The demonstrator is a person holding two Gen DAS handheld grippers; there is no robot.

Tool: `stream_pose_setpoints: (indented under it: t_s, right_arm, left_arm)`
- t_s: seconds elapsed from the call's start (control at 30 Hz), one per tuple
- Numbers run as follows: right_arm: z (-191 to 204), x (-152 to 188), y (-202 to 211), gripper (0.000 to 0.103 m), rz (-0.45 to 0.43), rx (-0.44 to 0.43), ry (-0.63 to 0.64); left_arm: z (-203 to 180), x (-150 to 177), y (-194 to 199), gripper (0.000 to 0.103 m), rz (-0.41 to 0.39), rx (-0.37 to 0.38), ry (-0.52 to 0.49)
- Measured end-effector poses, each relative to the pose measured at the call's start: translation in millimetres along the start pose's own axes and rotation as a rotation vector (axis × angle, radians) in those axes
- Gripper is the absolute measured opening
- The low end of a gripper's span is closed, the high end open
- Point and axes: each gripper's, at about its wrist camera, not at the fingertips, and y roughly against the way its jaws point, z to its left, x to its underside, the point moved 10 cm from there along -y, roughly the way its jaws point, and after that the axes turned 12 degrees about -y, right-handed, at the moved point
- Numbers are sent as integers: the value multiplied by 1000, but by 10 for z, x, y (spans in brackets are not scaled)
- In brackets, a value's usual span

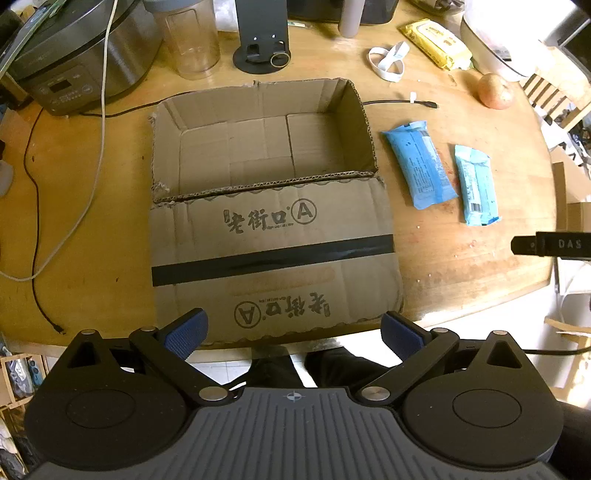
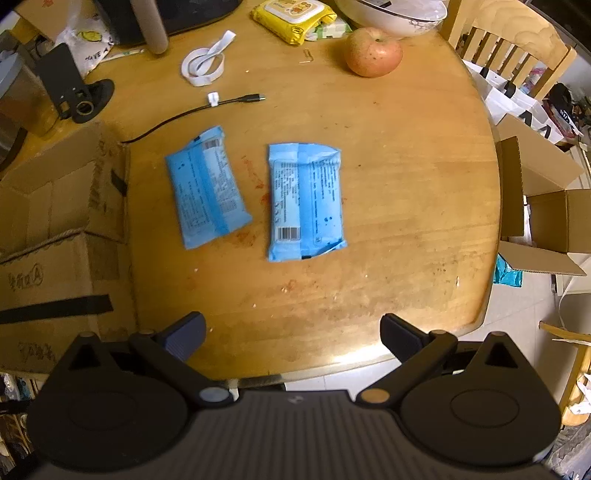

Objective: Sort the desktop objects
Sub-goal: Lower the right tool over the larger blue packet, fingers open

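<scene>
Facing the open cardboard box [image 1: 266, 147], your left gripper [image 1: 293, 332] hovers at the near edge of the desk [image 1: 461, 266] with its jaws spread wide and nothing between them; the blue pads [image 1: 186, 334] frame the box's folded-down front flap, which carries a black tape strip. The box interior shows no contents. To the right of the box, 2 blue packets lie flat on the desk, apart from each other: the left packet [image 1: 419, 164] just beside the box wall, the right packet [image 1: 476, 186] farther out. Your right gripper [image 2: 291, 332] likewise hangs above the near edge of the desk, jaws wide and holding nothing, with both packets ahead of it; here the left packet [image 2: 207, 192] is tilted and the right packet [image 2: 304, 201] lies nearly straight, barcode toward you. Beyond them lie a black cable [image 2: 192, 110], a white strap [image 2: 205, 62], an apple [image 2: 373, 51] and a yellow wipes pack [image 2: 291, 16].
</scene>
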Motion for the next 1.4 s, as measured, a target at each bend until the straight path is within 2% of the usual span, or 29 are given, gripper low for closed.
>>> stream_pose_setpoints:
  t_s: [1.4]
  right_arm:
    - [-18,-664,-488,103,20,9,-39]
  left_arm:
    - [65,-124,-101,103,29,1,19]
